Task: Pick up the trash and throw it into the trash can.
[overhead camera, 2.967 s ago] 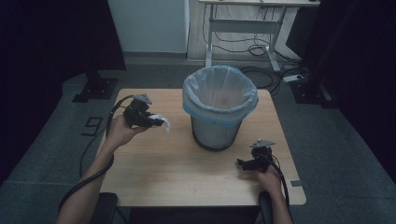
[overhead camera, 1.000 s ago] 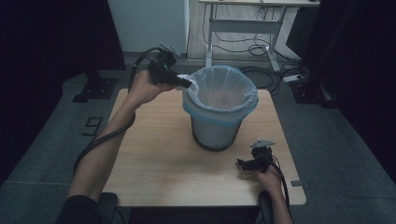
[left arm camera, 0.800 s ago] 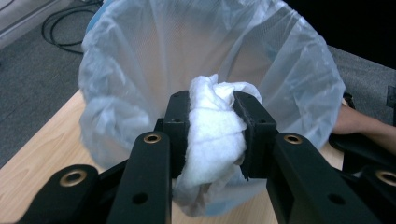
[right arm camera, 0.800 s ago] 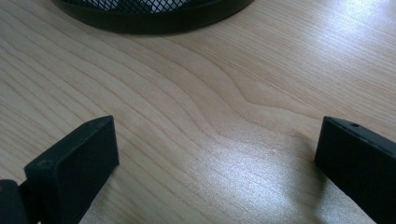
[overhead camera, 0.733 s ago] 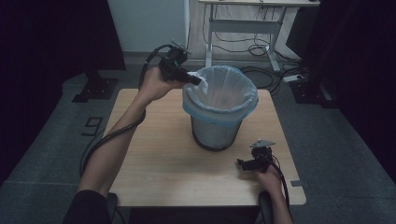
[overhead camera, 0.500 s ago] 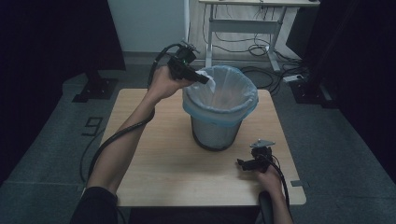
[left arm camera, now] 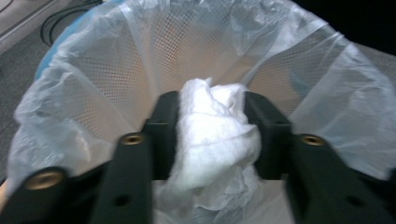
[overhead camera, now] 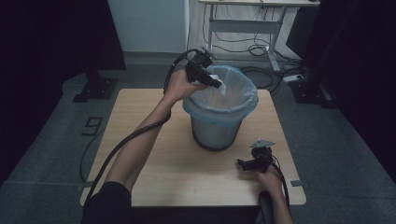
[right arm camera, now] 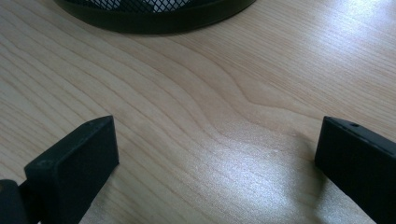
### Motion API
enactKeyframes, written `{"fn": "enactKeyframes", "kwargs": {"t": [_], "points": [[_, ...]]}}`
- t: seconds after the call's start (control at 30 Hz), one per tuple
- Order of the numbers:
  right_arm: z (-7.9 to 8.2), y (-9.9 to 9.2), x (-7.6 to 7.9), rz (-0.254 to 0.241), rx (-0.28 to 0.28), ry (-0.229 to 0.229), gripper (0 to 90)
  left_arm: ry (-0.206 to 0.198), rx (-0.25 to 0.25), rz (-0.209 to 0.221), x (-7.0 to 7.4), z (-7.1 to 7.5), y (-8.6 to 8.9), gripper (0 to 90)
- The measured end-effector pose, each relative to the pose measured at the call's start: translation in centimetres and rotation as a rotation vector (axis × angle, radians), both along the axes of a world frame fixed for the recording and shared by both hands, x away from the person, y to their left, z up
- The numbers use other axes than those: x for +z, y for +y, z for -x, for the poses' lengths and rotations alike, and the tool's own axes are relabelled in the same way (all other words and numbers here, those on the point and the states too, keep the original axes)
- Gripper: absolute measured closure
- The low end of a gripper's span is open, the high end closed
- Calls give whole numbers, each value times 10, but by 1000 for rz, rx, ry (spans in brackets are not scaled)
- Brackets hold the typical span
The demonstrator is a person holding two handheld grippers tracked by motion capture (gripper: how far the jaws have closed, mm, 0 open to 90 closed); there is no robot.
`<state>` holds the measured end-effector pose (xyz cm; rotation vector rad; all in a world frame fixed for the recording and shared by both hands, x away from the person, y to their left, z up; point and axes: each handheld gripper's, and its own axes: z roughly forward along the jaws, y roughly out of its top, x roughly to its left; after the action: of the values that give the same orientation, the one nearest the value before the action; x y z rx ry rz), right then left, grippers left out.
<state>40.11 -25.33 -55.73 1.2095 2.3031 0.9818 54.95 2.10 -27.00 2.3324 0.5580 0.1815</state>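
We look down on a light wooden bench point(overhead camera: 149, 154) standing on a grey carpeted floor point(overhead camera: 56, 140). To the far side a pale wall point(overhead camera: 149, 23) meets the floor, and right of it stands a white metal-framed desk point(overhead camera: 252, 23) with dark cables point(overhead camera: 252, 46) tangled beneath it. Black curtains point(overhead camera: 46, 42) close off the left, and more darkness hangs on the right point(overhead camera: 364, 70). A black stand foot point(overhead camera: 95, 86) rests on the floor at far left. Near the bench's left edge we see a marking on the carpet point(overhead camera: 92, 126). The light is dim and cool
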Motion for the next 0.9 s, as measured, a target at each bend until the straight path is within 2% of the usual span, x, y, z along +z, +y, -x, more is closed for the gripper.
{"fn": "enactKeyframes", "kwargs": {"t": [0.13, 0.2, 0.27, 0.37, 0.53, 0.9], "points": [[0, 0, 0, 4, 4, -1, 0, 35, -18, -5, -5, -1, -3, 261], [0, 0, 0, 4, 5, -1, 0, 27, -16, -29, -6, 0, -4, 178], [0, 0, 0, 3, 6, -1, 0, 26, -12, -23, -5, 0, -1, 122], [1, 0, 0, 3, 7, -1, 0, 29, 1, -3, -3, 1, 5, 77], [1, 0, 0, 2, 8, 0, 0, 18, -9, -10, 1, 5, 15, 0], [1, 0, 0, 2, 8, 0, 0, -9, -15, 32, 6, 14, 45, 0]]}}
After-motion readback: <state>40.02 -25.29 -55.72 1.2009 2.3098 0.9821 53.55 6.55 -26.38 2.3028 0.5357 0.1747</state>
